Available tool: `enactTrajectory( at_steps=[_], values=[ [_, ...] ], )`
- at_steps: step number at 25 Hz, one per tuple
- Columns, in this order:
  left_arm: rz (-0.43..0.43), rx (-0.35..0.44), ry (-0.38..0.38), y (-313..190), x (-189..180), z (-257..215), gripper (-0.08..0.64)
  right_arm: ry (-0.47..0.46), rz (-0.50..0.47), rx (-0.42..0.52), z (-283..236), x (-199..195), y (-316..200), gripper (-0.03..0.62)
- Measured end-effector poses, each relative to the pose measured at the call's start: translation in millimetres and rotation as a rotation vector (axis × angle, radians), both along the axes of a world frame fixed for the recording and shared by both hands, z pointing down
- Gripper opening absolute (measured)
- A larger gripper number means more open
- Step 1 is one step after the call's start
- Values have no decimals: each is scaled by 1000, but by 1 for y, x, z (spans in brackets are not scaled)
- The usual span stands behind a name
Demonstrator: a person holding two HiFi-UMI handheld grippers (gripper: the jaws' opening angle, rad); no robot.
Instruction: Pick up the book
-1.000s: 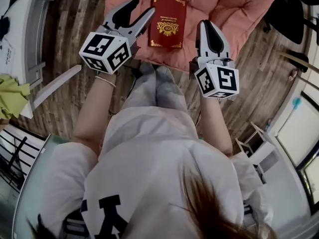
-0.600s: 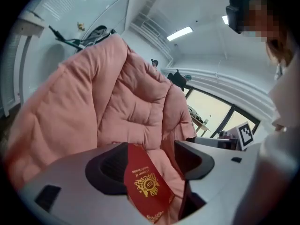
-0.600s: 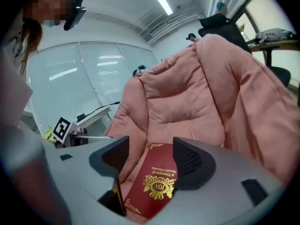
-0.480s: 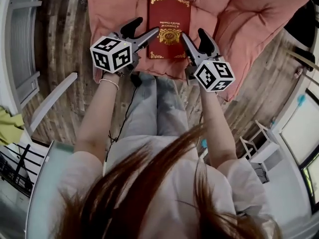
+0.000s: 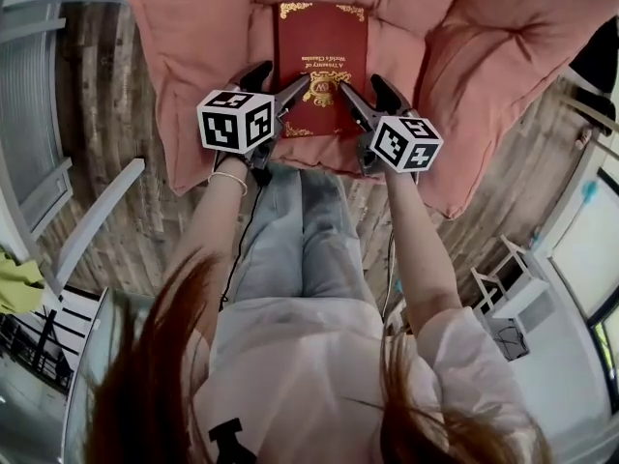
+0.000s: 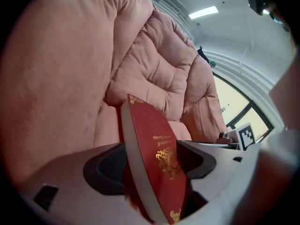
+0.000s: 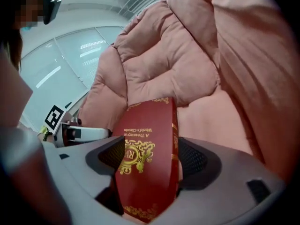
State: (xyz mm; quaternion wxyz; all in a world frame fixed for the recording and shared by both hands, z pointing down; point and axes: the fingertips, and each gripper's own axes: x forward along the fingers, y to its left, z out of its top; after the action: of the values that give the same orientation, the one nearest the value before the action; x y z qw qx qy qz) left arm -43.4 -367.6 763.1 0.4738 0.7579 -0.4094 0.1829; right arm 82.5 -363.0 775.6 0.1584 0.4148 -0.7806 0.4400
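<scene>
Two claws, both spread wide, jaws just been opening. Left claw [image 5: 279,78] straddles the near left corner of the red hardcover book [image 5: 322,37], and right claw [image 5: 360,85] straddles the near right corner. In both gripper views the book's edge sits between the jaws with gaps beside the pads, so it is not clamped. Book lies flat, gold-printed cover up, on the seat of the pink cushioned armchair [image 5: 193,66].
</scene>
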Motion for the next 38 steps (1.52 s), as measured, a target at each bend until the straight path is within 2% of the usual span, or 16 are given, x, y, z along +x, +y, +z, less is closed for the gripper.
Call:
enactTrajectory(
  at_steps=[2, 5, 8, 12, 16, 19, 22, 25, 28, 30, 33, 38],
  values=[
    [1, -65, -4, 5, 2, 16, 333, -11, -13, -30, 10, 1, 3, 351],
    [-17, -184, 57, 20, 6, 41, 351, -24, -41, -79, 25, -1, 9, 351],
    [-10, -222, 119, 27, 11, 55, 364, -60, -93, -143, 43, -11, 19, 351],
    [6, -204, 119, 23, 14, 63, 368, -186, -85, -228, 60, -16, 21, 364],
    [-16, -151, 146, 17, 17, 55, 362, -268, -65, -247, 55, -17, 16, 367],
    [-65, -124, 229, 11, 13, 38, 340, -303, -52, -215, 41, -17, 16, 365],
    [-93, -140, 313, 10, 14, 27, 308, -326, -22, -195, 34, -12, 19, 365],
    [-53, -194, 283, 20, 21, 43, 302, -298, -44, -230, 51, -7, 25, 368],
    [-35, -179, 230, 23, 25, 58, 321, -325, -42, -293, 66, -6, 29, 368],
    [-84, -160, 272, 20, 26, 55, 321, -361, -11, -306, 63, -11, 25, 373],
    [-138, -141, 437, 12, 30, 30, 275, -423, 56, -242, 40, -4, 14, 370],
    [-43, -24, 594, 3, 36, -33, 256, -504, 70, -35, -33, 11, 3, 362]
  ],
)
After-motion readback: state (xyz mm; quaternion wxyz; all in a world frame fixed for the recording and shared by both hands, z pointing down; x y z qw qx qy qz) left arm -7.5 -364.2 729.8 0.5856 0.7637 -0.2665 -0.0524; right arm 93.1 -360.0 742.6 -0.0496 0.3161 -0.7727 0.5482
